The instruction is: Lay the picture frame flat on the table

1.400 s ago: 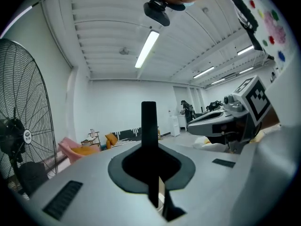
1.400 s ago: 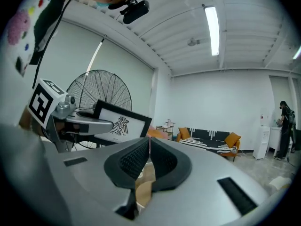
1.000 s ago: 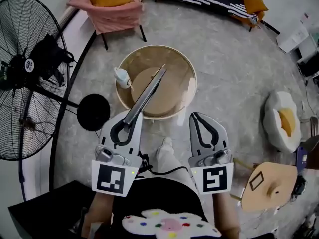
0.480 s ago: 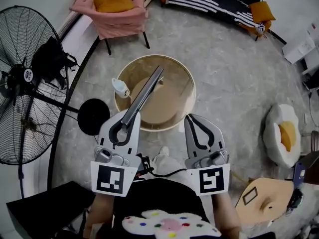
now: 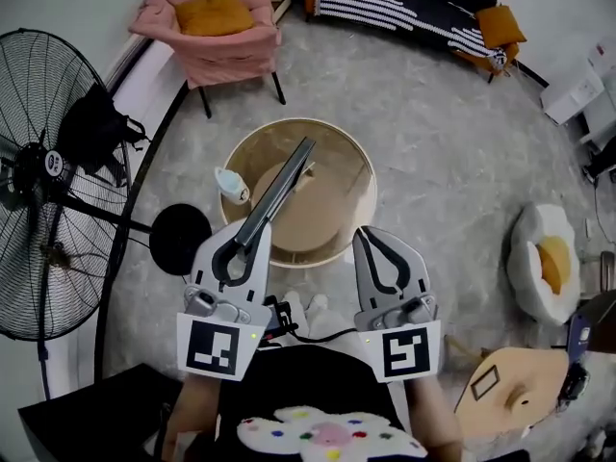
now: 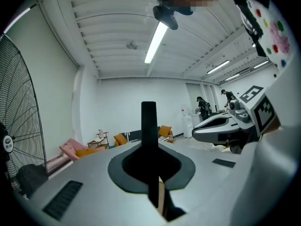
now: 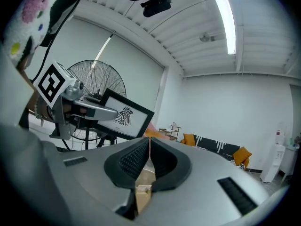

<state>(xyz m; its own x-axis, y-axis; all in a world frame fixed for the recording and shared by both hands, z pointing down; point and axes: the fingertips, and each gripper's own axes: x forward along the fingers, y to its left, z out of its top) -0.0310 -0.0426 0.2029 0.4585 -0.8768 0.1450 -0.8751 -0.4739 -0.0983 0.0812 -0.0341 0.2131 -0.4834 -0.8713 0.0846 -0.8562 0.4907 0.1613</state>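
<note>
In the head view my left gripper (image 5: 254, 225) is shut on the lower edge of the black picture frame (image 5: 280, 191). The frame shows edge-on and slants up and to the right above the round wooden table (image 5: 339, 210). In the left gripper view the frame (image 6: 148, 126) is a thin black bar standing between the jaws. The right gripper view shows its face, a white sheet with a black bird print (image 7: 124, 116). My right gripper (image 5: 372, 233) hangs beside the left one near the table's front rim, shut with nothing in it (image 7: 149, 155).
A small white bottle (image 5: 231, 186) stands at the table's left edge. A big floor fan (image 5: 48, 181) and its round black base (image 5: 180, 239) are at the left. A pink chair (image 5: 217, 22) is behind the table, an egg-shaped cushion (image 5: 544, 248) and a wooden stool (image 5: 515, 378) at the right.
The table has slid a little lower in the head view and the right gripper has edged left. The frame stays gripped at about the same slant.
</note>
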